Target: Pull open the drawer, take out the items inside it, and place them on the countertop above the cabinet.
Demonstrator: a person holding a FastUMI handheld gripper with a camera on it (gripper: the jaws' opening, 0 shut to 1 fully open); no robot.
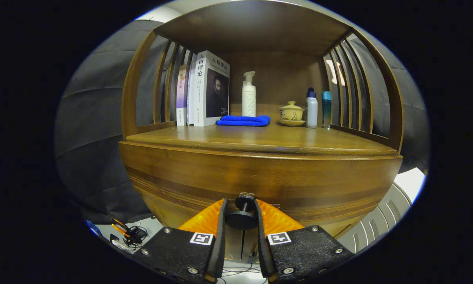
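Step in hand looks like the drawer pull: the gripper [241, 215] sits low against the front of the brown wooden cabinet [260, 177], its fingers drawn in narrow on either side of the small dark round drawer knob [241, 217]. The knob's disc lies between the fingers and its stem runs back to the wood; both fingers look to be touching the disc's sides, though whether they press hard I cannot tell. The drawer front [236, 189] reads as flush with the cabinet face, so it is not yet open and the items inside are hidden. Next move, as I judge it: firm up on the knob, then pull straight back along the fingers, keeping level so the knob does not slip out. On the glossy wooden counter [260, 140] above, things stand along the back edge: upright white-spined books [206, 88] at the back left corner, a folded blue cloth [243, 120] and a white pump bottle [249, 94] near the middle, a yellow lidded tea cup on a saucer [291, 113], a white bottle with blue cap [311, 107] and a teal bottle [326, 108] toward the back right. The front half of the counter is bare, good room for setting items down. Curved slatted side rails [350, 83] fence both side edges, and the shelf roof caps the height.
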